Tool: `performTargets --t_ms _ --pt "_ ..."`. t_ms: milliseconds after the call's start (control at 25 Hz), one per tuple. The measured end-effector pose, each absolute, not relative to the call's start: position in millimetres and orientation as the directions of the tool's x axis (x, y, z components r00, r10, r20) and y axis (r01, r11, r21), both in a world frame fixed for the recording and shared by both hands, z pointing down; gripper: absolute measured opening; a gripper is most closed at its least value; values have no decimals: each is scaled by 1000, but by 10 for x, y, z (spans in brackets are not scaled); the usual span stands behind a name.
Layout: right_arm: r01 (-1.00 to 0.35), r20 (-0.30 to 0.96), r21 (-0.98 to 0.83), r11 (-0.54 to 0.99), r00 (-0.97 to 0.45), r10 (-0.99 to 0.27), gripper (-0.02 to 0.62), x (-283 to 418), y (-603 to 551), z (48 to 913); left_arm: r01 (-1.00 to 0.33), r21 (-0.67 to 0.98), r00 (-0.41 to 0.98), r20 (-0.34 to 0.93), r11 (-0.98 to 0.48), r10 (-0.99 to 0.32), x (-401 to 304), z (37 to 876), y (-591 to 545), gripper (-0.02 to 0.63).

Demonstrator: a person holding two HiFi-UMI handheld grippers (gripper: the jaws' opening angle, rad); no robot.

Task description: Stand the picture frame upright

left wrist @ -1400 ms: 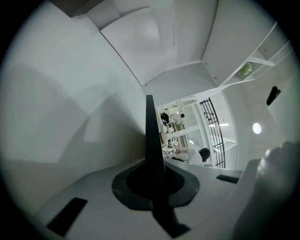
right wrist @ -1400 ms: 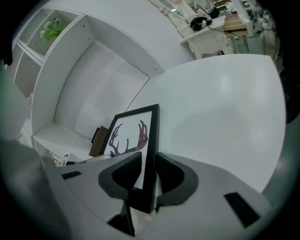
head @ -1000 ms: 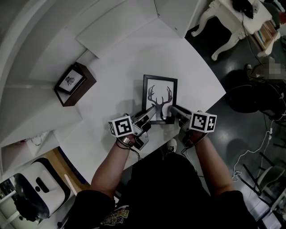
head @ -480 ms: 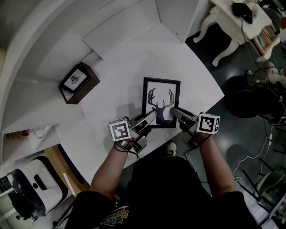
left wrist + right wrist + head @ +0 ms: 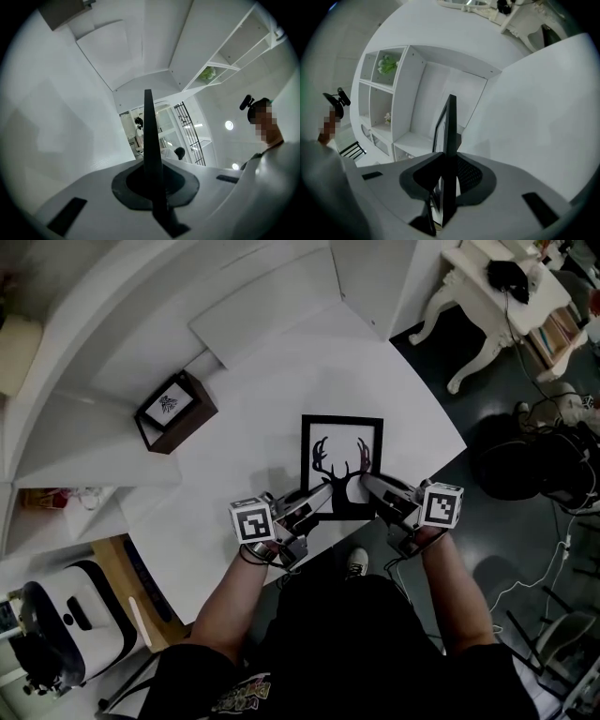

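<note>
I see a black picture frame [image 5: 342, 463] with a white print of dark antlers, over the near part of the white table [image 5: 253, 427]. My left gripper [image 5: 329, 490] is clamped on its near edge. My right gripper [image 5: 362, 481] has just been closing and now pinches that same edge beside it. A 2nd small framed picture in a brown box [image 5: 174, 410] sits well apart on the left, and nothing blocks the frame. Its long axis runs away from me and the print faces up at the head camera.
</note>
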State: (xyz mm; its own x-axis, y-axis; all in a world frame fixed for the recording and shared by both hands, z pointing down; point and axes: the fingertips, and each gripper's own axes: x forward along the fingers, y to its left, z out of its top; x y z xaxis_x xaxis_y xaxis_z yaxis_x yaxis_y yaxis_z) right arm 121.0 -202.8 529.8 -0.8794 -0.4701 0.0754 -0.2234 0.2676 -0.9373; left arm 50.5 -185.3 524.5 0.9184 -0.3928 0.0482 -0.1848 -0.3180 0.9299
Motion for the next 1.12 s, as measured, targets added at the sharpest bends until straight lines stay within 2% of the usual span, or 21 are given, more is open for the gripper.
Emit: performTargets --t_ms 280,680,1120 --pt "-317 144 -847 427 -910 -390 72 1349 -1843 5067 -254 865 930 97 -432 -353 635 5014 -1607 23" --pt "-267 116 -778 568 -951 -288 71 1419 -1585 4748 -366 732 919 188 -575 -345 734 4755 -1314 54" --pt "-191 113 -670 717 -981 -157 71 1309 -1218 4508 -512 581 855 280 -633 -436 643 4584 -914 92"
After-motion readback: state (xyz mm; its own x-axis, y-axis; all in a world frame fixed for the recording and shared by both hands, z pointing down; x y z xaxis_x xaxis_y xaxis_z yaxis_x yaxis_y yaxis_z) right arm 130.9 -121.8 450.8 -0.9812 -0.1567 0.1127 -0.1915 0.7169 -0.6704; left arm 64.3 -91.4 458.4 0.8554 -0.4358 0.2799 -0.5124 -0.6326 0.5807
